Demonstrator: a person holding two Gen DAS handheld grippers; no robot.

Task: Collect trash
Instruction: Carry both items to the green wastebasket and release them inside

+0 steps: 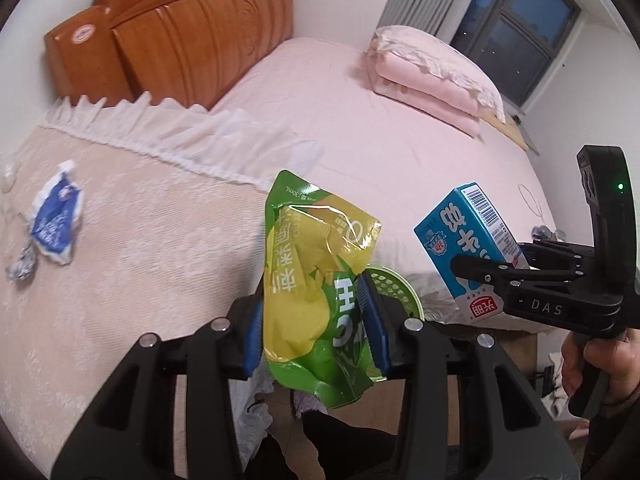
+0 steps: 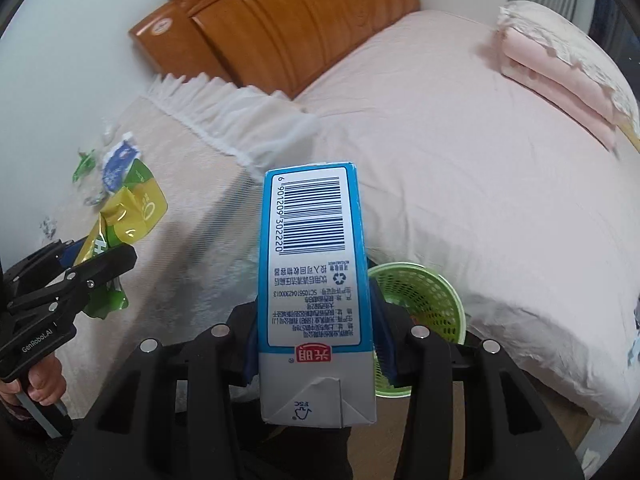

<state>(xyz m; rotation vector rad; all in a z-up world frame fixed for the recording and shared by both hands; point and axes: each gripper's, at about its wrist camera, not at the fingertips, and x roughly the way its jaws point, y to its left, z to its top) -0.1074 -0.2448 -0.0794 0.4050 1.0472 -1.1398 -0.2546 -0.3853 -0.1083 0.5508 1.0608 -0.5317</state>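
My left gripper is shut on a crumpled green and yellow pouch and holds it in the air; it also shows at the left of the right wrist view. My right gripper is shut on a blue and white milk carton, which also shows in the left wrist view. A green mesh basket stands on the floor just below and behind both held items; its rim shows in the left wrist view. A torn blue wrapper and a foil ball lie on the lace-covered table.
A beige lace cloth covers the table at left. A bed with a pink sheet, a folded pink quilt and a wooden headboard lies behind. More small scraps lie at the table's far end.
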